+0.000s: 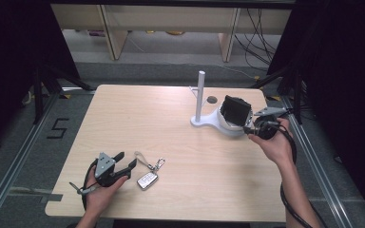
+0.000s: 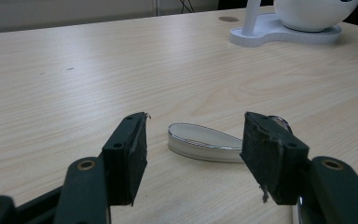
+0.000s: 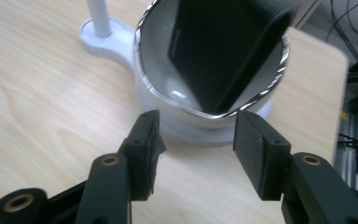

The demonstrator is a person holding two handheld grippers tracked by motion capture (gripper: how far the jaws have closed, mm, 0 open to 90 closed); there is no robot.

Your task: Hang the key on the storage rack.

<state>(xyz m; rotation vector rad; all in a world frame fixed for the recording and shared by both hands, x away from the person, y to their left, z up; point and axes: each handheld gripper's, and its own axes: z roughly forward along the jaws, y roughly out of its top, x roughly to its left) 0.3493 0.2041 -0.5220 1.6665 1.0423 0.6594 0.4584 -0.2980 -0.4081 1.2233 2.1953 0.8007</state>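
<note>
A silver-edged key fob (image 1: 147,180) lies on the wooden table (image 1: 171,118), with a strap and a metal clip (image 1: 159,164) attached. My left gripper (image 1: 128,160) stands open just left of it. In the left gripper view the key fob (image 2: 204,142) lies flat just beyond my left gripper (image 2: 193,149), between the open jaws. At the right, a white stand (image 1: 209,122) carries a bowl with a black flat object (image 1: 235,111) leaning in it. My right gripper (image 3: 196,140) is open in front of the chrome-rimmed bowl (image 3: 158,79), close to its rim and holding nothing.
A white upright pole (image 1: 200,95) rises from the stand's base, left of the bowl. A small dark round spot (image 1: 212,100) marks the table behind it. Bare tabletop spreads across the middle and left. Metal frame rails (image 1: 24,147) run along both table sides.
</note>
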